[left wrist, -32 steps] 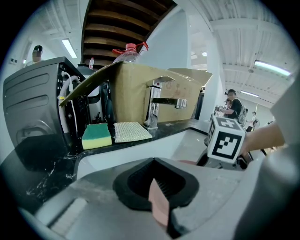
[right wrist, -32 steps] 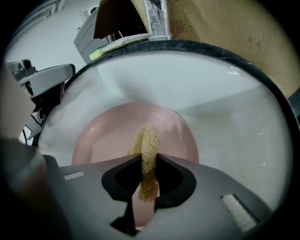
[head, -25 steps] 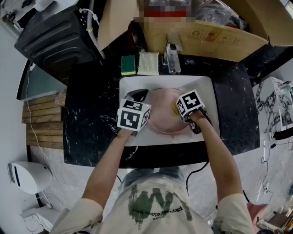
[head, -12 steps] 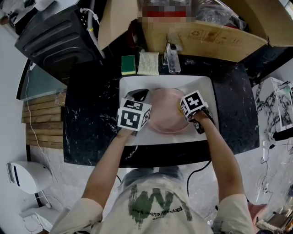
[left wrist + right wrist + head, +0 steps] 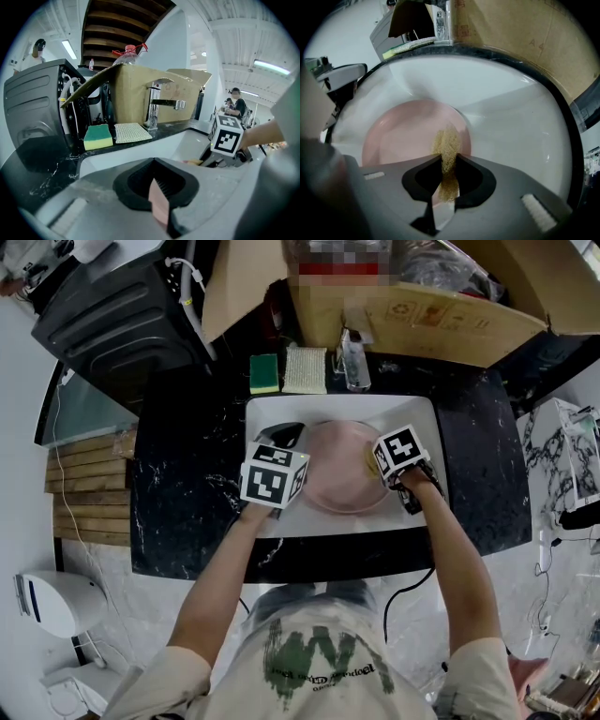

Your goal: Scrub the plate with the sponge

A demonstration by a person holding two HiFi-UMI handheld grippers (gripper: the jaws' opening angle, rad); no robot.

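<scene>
One pink plate [image 5: 342, 486] is sitting in the white sink [image 5: 424, 418]. Left gripper [image 5: 157, 199] is clamping the plate's left rim between its jaws. Right gripper [image 5: 447, 171] is pinching the tan sponge [image 5: 446, 145] tight and holding it against the plate's right side. Far counter is carrying a green sponge [image 5: 263, 373], a white cloth [image 5: 304, 369] and the tap [image 5: 352, 360].

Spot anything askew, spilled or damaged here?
Nothing stands out. The pink plate sits in the white sink, its rim clamped by the left gripper, while the right gripper holds a tan sponge over it.
</scene>
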